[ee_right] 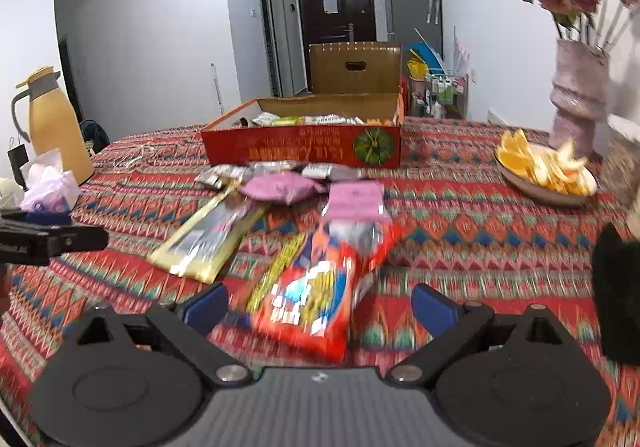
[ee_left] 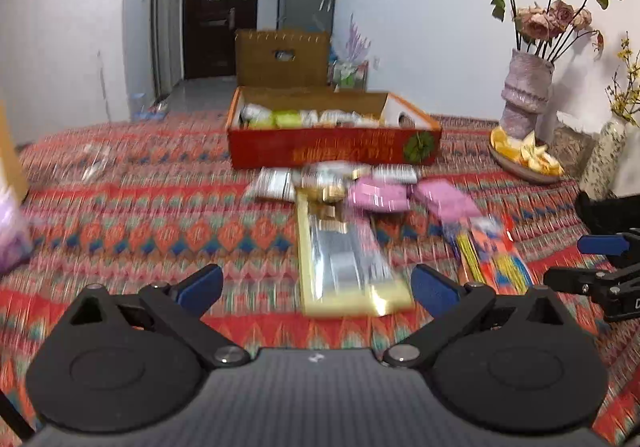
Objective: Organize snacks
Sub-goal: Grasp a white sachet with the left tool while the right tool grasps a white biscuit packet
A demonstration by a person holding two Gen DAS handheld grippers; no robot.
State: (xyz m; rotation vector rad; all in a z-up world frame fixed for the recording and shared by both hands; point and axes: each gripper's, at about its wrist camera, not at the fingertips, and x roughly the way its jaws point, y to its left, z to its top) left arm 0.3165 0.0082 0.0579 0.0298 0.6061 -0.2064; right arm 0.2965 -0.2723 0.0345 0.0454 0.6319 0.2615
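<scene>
Straight ahead of wide-open, empty right claw (ee_right: 318,307): long red-and-yellow printed snack bag (ee_right: 310,287) flat on patterned desk (ee_right: 480,247), long axis pointing toward red cardboard box (ee_right: 300,147). Left claw (ee_left: 318,289) likewise wide, empty.

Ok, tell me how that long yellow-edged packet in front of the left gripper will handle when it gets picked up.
The yellow-edged packet looks like thin glossy film, so probably slippery between the left gripper's open pads. It is long and flat, so it would likely sag if gripped at one end. It seems light; blur hides its contents.
</scene>
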